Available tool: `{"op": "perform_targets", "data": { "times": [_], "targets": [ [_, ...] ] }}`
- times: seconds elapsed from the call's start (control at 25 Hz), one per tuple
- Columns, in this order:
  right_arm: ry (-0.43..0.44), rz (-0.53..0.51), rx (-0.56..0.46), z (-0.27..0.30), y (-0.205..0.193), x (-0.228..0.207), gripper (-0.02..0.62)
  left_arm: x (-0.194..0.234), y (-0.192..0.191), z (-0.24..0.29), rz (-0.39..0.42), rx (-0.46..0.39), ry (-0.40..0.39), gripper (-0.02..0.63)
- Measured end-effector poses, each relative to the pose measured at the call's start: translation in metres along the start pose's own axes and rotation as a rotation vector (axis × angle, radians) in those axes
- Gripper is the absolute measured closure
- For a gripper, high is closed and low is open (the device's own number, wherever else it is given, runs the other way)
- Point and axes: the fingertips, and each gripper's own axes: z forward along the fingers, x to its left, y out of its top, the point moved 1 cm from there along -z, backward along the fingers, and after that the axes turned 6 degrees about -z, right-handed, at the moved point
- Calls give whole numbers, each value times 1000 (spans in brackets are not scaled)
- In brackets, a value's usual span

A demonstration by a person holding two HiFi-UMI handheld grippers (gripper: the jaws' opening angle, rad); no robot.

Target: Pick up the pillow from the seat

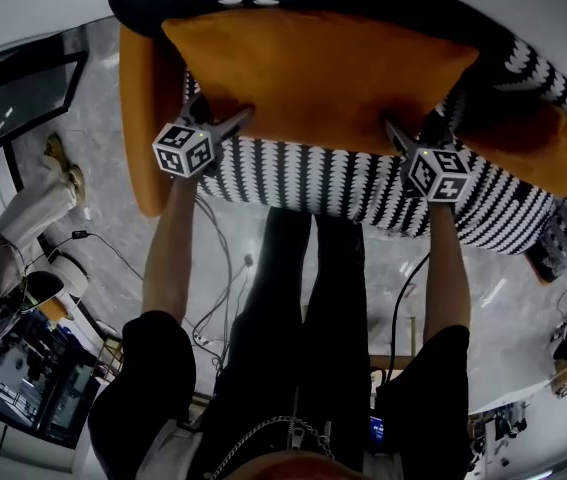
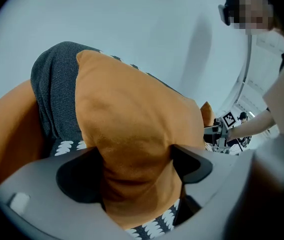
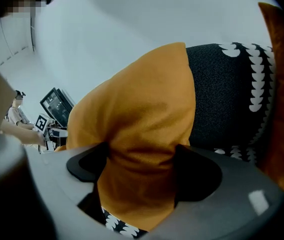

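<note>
A big orange pillow point(image 1: 313, 78) leans on the seat point(image 1: 363, 183), which is covered in a black-and-white pattern. My left gripper point(image 1: 218, 118) is shut on the pillow's near left edge, and my right gripper point(image 1: 418, 128) is shut on its near right edge. In the left gripper view the orange cloth point(image 2: 131, 134) bunches between the dark pads of the gripper point(image 2: 136, 166). The right gripper view shows the same: the pillow point(image 3: 142, 134) is pinched in the gripper point(image 3: 142, 166). The patterned seat cloth point(image 3: 116, 223) shows just under the pillow.
An orange armrest point(image 1: 143, 118) bounds the seat on the left and another orange cushion point(image 1: 553, 138) lies at its right end. Cables point(image 1: 218, 268) trail over the marble floor by my legs. A person point(image 1: 33, 208) sits at left near screens point(image 1: 23, 388).
</note>
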Motion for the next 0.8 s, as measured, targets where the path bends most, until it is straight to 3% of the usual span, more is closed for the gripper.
{"op": "perform_targets", "data": {
  "times": [0.36, 0.8],
  "targets": [
    [-68, -21, -22, -10, 5, 27, 257, -6, 5, -17, 44, -50, 46, 264],
    [-105, 3, -51, -46, 7, 49, 282, -35, 16, -46, 81, -84, 55, 307]
  ]
}}
